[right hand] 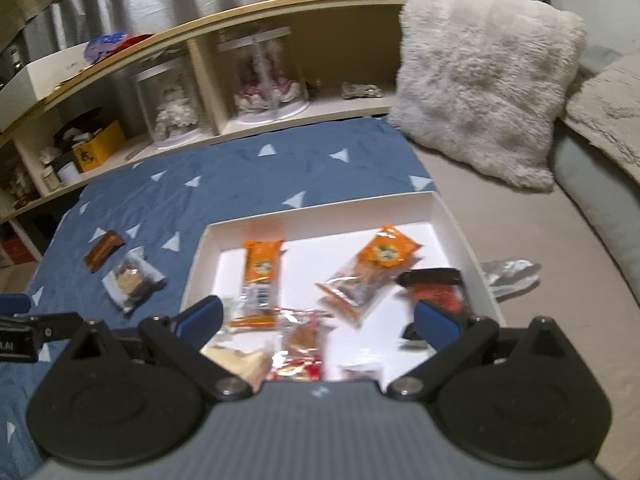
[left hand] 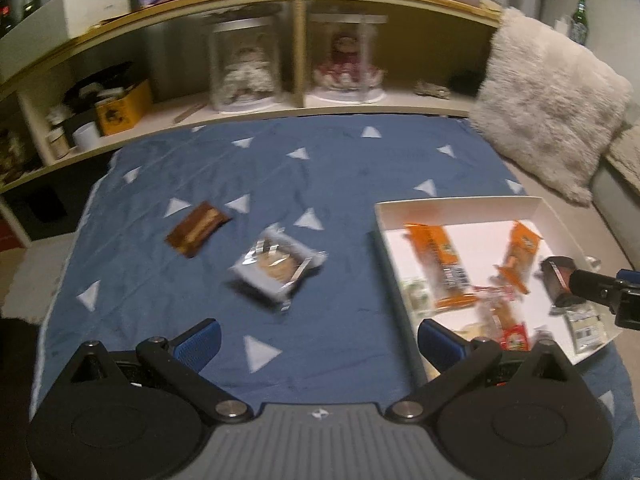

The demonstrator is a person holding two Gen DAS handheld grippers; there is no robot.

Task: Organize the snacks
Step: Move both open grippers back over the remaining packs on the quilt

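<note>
The left tool (left hand: pixel 318 336) is spread wide, empty, above the bed (left hand: pixel 200 168). The silver cookie packet (left hand: pixel 276 266), mid-bed left of the white box (left hand: pixel 460 206), seems light, crinkly, fragile; its sealed edge is best pinched.

My left tool (left hand: pixel 318 344) and right tool (right hand: pixel 318 320) look alike: blue ribbed finger pads on black linkage arms with silver pivot screws, round black housings, grey ridged centre plate.

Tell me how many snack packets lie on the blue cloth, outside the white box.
2. A brown packet lies farthest left on the blue cloth; a clear cookie packet lies between it and the white box. None seems hidden.
</note>
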